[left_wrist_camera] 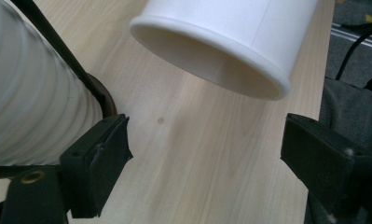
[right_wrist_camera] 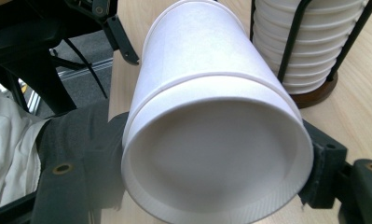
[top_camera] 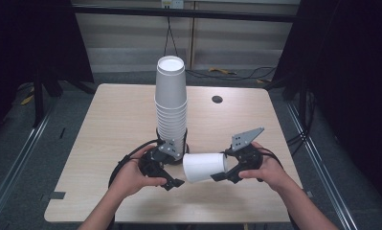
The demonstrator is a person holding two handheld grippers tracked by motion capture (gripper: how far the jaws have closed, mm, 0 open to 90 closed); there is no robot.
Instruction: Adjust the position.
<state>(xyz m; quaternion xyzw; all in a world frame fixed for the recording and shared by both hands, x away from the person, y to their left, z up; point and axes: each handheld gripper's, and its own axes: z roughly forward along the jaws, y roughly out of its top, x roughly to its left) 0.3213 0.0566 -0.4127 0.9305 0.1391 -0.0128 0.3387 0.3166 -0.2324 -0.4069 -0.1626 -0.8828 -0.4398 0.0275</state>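
A tall stack of white paper cups stands in a black wire holder on a dark round base at the table's middle. My right gripper is shut on the base end of a single white cup, held sideways above the table with its mouth toward the left. In the right gripper view that cup sits between the jaws, bottom toward the camera. My left gripper is open beside the stack's foot, its jaws wide apart, with the cup's open rim just ahead and the stack at its left.
The light wooden table has a dark round hole at the back right. Black frame posts and cables lie on the floor behind. Bare tabletop stretches to the left of the stack and along the front edge.
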